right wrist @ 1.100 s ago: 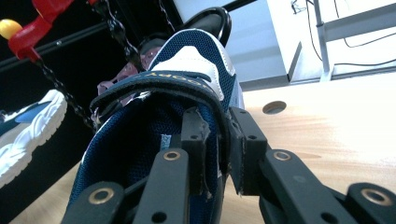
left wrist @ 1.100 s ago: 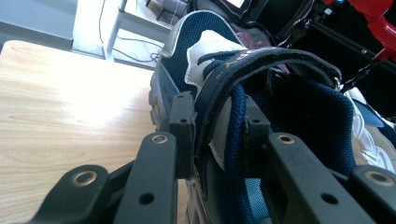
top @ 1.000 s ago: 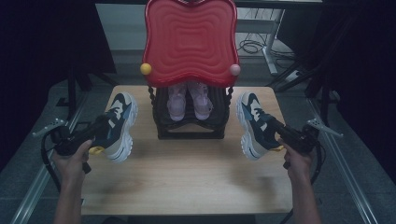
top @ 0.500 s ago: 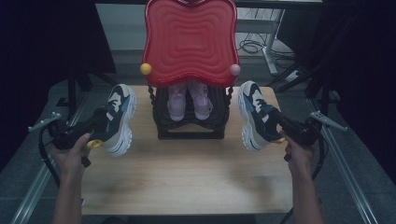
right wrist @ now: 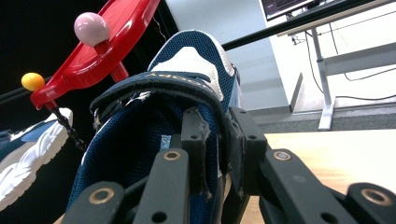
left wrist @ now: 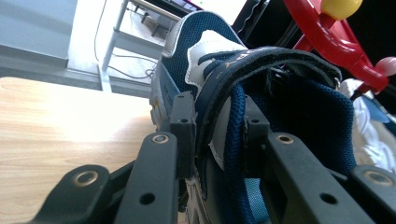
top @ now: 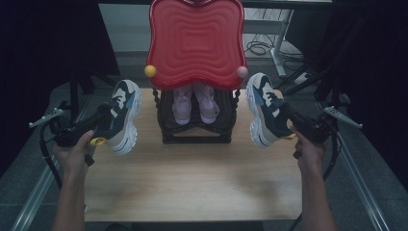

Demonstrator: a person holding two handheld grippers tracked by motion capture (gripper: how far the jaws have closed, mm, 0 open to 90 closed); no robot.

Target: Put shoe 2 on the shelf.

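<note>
Two navy-and-white sneakers hang in the air over the wooden table [top: 192,183]. The left sneaker [top: 122,115] is pinched at its collar by my left gripper [top: 103,120]; in the left gripper view the jaws clamp the padded collar [left wrist: 219,126] of that shoe [left wrist: 201,60]. On the other side, my right gripper [top: 293,120] is shut on the collar of the right sneaker [top: 262,110], seen close up in the right gripper view [right wrist: 187,70]. Both shoes flank a black shoe rack [top: 195,120] that holds a pair of pink shoes [top: 195,102] under a red top [top: 195,43].
The red top carries a yellow ball [top: 150,71] and a pink ball [top: 242,72] at its lower corners. Metal rails run along both table sides. Desk legs and cables [top: 262,47] lie on the floor behind.
Both hands have lifted their sneakers up off the table, the toes now pointing further up and back beside the rack.
</note>
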